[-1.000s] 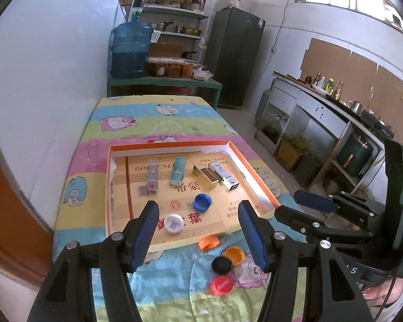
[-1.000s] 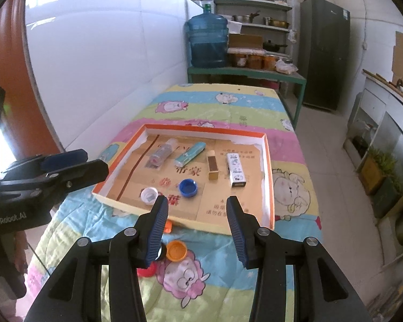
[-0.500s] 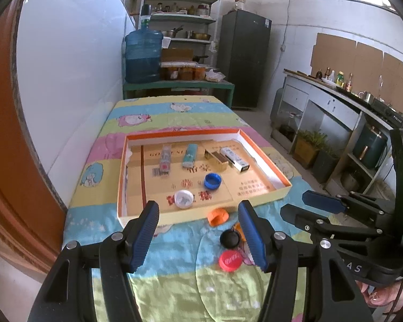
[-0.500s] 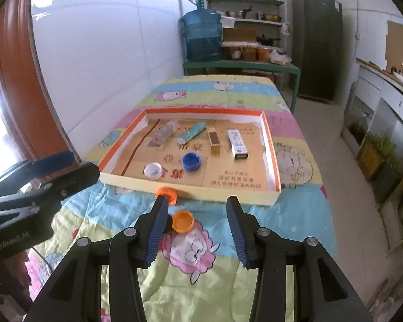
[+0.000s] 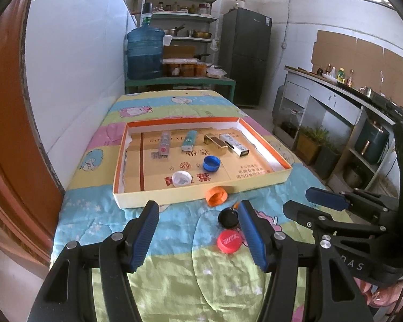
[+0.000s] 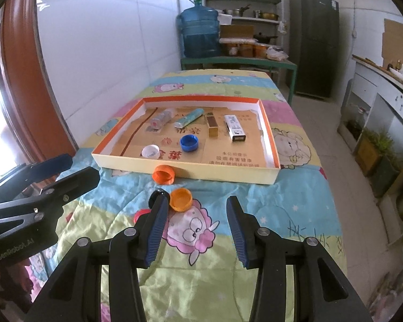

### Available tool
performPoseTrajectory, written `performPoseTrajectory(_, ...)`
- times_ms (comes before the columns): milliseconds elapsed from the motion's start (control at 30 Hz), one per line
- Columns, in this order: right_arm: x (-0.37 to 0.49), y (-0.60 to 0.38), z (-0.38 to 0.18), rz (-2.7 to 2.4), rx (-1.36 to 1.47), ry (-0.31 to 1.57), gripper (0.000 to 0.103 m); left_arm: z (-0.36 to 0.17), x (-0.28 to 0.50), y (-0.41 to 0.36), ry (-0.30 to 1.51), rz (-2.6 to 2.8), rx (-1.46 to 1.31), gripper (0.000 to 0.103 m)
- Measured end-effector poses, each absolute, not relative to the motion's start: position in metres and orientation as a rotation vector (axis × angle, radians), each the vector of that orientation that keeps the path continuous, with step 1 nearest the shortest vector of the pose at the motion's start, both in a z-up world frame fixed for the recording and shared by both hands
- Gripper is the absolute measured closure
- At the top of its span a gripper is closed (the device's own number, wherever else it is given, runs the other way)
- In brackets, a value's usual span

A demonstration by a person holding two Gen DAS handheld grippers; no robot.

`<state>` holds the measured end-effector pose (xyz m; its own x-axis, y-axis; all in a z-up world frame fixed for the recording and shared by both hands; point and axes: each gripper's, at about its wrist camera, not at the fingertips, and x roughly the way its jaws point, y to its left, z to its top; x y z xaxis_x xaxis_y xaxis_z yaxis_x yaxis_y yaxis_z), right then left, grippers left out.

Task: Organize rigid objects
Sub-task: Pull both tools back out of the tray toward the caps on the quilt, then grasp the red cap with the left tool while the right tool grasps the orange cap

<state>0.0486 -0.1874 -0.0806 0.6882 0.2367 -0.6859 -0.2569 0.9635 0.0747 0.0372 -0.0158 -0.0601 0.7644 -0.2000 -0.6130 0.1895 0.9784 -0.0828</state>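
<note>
A shallow orange-rimmed cardboard tray (image 5: 201, 199) (image 6: 185, 167) lies on the quilt. In it lie a clear bottle (image 5: 164, 141), a teal tube (image 5: 188, 141), a gold box (image 5: 215, 144), a white box (image 5: 234, 145), a blue cap (image 5: 211, 163) (image 6: 189, 143) and a white cap (image 5: 182, 178) (image 6: 150, 151). In front of the tray lie an orange cap (image 5: 216, 195) (image 6: 163, 174), a second orange cap (image 6: 180, 199), a black cap (image 5: 228, 218) and a red cap (image 5: 229, 241). My left gripper (image 5: 198, 234) is open and empty above the quilt, near the caps. My right gripper (image 6: 196, 229) is open and empty.
The quilt-covered table (image 5: 174, 268) stands against a white tiled wall on the left. Behind it are a green bench with a blue water jug (image 5: 145, 51), shelves and a dark fridge (image 5: 244, 59). A counter (image 5: 349, 94) runs along the right.
Both grippers have drawn back toward me from the tray, so the loose caps now sit farther ahead. Both stay open and empty.
</note>
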Motion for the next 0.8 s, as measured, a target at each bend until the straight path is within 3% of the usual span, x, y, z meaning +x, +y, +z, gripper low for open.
performPoseTrajectory(800, 0.057, -0.209, -0.112, 0.249, 0.032, 0.823, 0.057, -0.126, 0.066, -0.055, 0.855, -0.269, 0.068, 0.042)
